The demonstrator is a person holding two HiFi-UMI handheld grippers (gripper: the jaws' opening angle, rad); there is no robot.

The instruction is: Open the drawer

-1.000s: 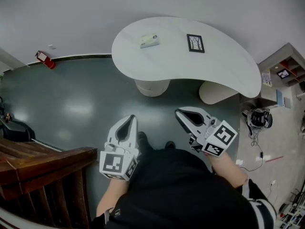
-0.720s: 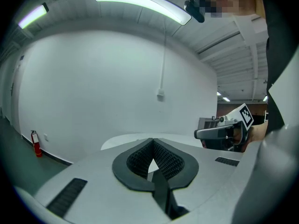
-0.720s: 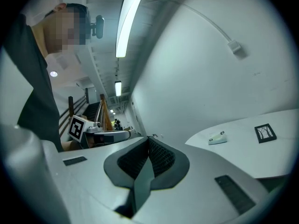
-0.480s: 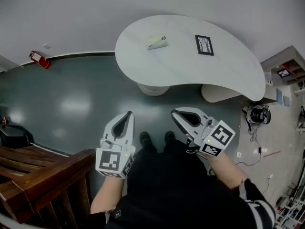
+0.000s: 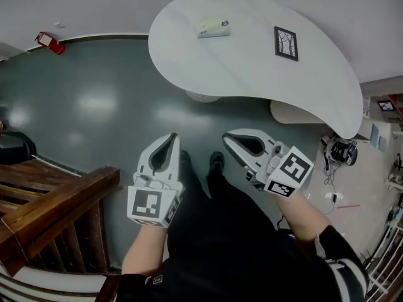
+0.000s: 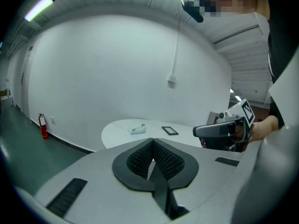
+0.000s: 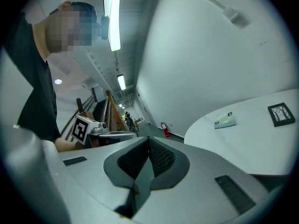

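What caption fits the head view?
Left tongs and right tongs, shut and empty, face a curved white table.

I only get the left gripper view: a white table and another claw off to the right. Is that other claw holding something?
Observer: No. The right gripper view shows the right claw shut, with nothing in it.
Visitor: What's down beside me that I can't see?
Observer: A wooden railing, left of the left claw in the head view.
Visitor: And what shape is the table really?
Observer: From above, the table is bean-shaped.
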